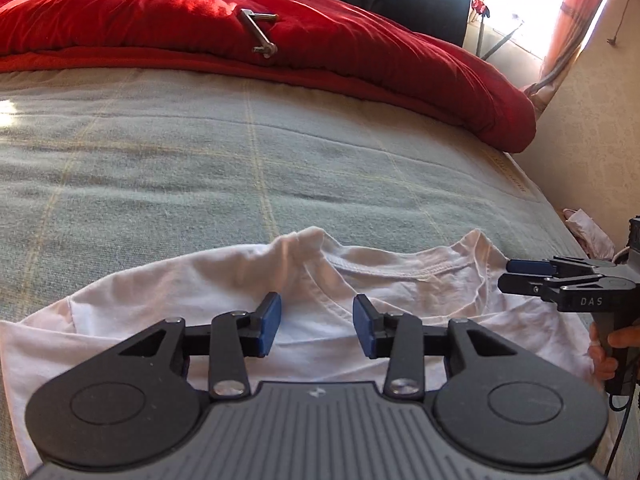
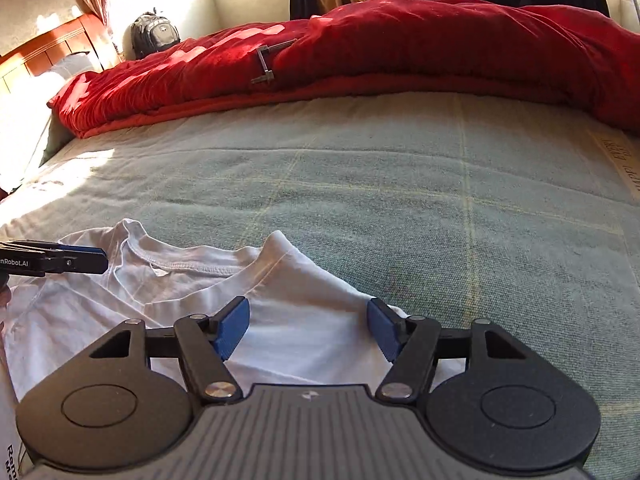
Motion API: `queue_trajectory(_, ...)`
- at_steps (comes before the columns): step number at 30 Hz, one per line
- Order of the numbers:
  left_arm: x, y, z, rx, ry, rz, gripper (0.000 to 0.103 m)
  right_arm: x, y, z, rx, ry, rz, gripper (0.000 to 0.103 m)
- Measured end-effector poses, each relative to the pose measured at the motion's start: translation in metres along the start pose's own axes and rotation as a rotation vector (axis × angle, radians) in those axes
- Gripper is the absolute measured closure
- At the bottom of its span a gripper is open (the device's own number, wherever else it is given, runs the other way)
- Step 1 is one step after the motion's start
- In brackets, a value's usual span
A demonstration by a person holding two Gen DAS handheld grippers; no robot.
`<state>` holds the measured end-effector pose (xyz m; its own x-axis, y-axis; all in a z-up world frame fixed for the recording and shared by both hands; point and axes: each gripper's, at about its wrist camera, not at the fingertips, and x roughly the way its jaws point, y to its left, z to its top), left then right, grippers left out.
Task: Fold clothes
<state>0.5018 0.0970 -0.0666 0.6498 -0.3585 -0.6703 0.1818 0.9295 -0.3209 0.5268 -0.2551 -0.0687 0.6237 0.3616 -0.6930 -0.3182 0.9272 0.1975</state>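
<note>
A white T-shirt (image 1: 404, 280) lies on the grey-green blanket, its collar turned away from me and its cloth rumpled around the neck. My left gripper (image 1: 318, 325) hovers open just above the shirt's middle, nothing between its blue pads (image 1: 269, 322). In the right wrist view the same T-shirt (image 2: 304, 280) spreads below my right gripper (image 2: 308, 327), which is also open and empty over the shirt's right shoulder area. Each gripper shows in the other's view: the right gripper (image 1: 514, 274) at the shirt's right edge, held by a hand, and the left gripper (image 2: 98, 260) at the far left.
A red duvet (image 1: 360, 52) is bunched across the far side of the bed, with a metal crank-like piece (image 1: 258, 32) lying on it. The blanket (image 2: 400, 184) stretches between shirt and duvet. A wall (image 1: 600, 140) borders the bed; a backpack (image 2: 154, 34) and hanging clothes stand behind.
</note>
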Motion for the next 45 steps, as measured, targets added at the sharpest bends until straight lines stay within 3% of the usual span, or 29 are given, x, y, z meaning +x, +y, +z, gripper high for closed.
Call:
queue_trajectory(4,0.023,0.007,0.015,-0.051,0.006,-0.003,0.063,0.002,-0.001,0.012,0.013,-0.018,-0.03,0.033)
queue_trajectory(7,0.01,-0.005,0.019,-0.011,0.011,0.017,0.063,-0.014,-0.008,0.016,0.081,-0.029,-0.02,0.033)
queue_trajectory(15,-0.059,-0.026,0.01,0.065,0.047,0.068,0.062,-0.094,0.005,-0.002,0.044,0.007,-0.099,0.022)
queue_trajectory(20,-0.122,-0.053,-0.005,0.172,0.062,0.106,0.056,-0.16,0.028,-0.022,0.039,0.013,-0.066,0.011)
queue_trajectory(23,-0.159,-0.071,-0.024,0.258,0.082,0.118,0.05,-0.183,0.049,-0.048,0.005,0.026,-0.023,0.004)
queue_trajectory(26,-0.185,-0.082,-0.054,0.308,0.11,0.112,0.036,-0.202,0.071,-0.077,-0.043,0.041,0.013,0.0)
queue_trajectory(33,-0.195,-0.084,-0.147,0.415,0.051,0.148,0.035,-0.185,0.092,-0.158,-0.022,0.029,-0.031,0.0)
queue_trajectory(37,-0.186,-0.071,-0.189,0.372,0.067,0.185,0.035,-0.179,0.093,-0.19,-0.018,0.034,-0.107,0.0)
queue_trajectory(45,-0.244,-0.051,-0.255,0.257,-0.012,0.169,0.03,-0.225,0.108,-0.247,-0.068,0.023,-0.189,0.0)
